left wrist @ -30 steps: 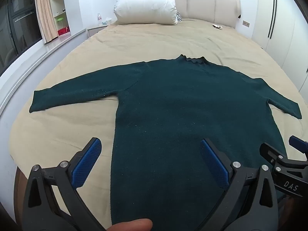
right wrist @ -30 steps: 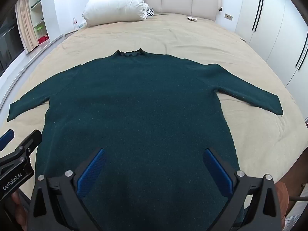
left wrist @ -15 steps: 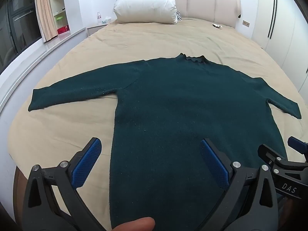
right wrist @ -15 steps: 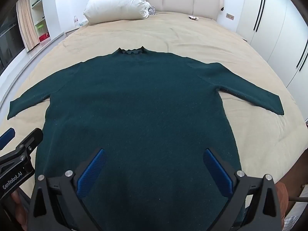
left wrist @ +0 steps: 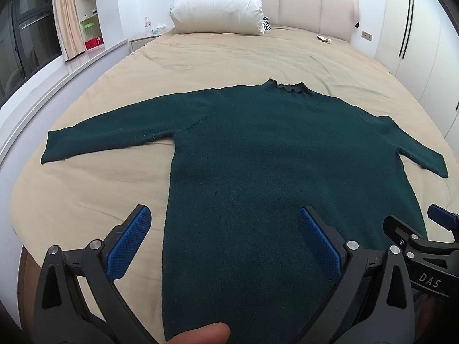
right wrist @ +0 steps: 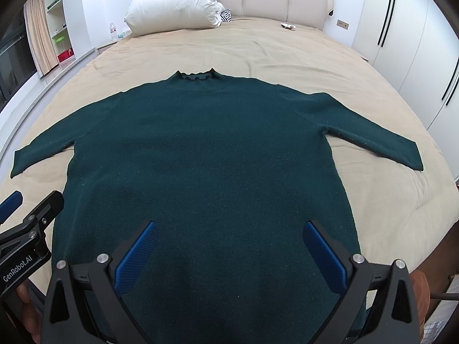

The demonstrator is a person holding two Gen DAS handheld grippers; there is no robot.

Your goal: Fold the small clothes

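Observation:
A dark green long-sleeved sweater (left wrist: 272, 154) lies flat on the beige bed, both sleeves spread out, collar toward the headboard; it also shows in the right wrist view (right wrist: 206, 157). My left gripper (left wrist: 223, 235) is open and empty above the sweater's lower left edge. My right gripper (right wrist: 229, 246) is open and empty above the sweater's lower middle. Each gripper shows at the edge of the other's view: the right one (left wrist: 424, 246) and the left one (right wrist: 25, 223).
The beige bed (left wrist: 86, 195) fills both views. A white pillow (left wrist: 218, 8) lies against the padded headboard. A small item (left wrist: 324, 39) lies at the far right. A nightstand with a bottle (left wrist: 147, 25) and a window ledge stand left; white wardrobes (right wrist: 401, 28) stand right.
Both grippers have risen or drawn back slightly, so the sweater sits a little lower in view. Both stay open. The sweater has not moved.

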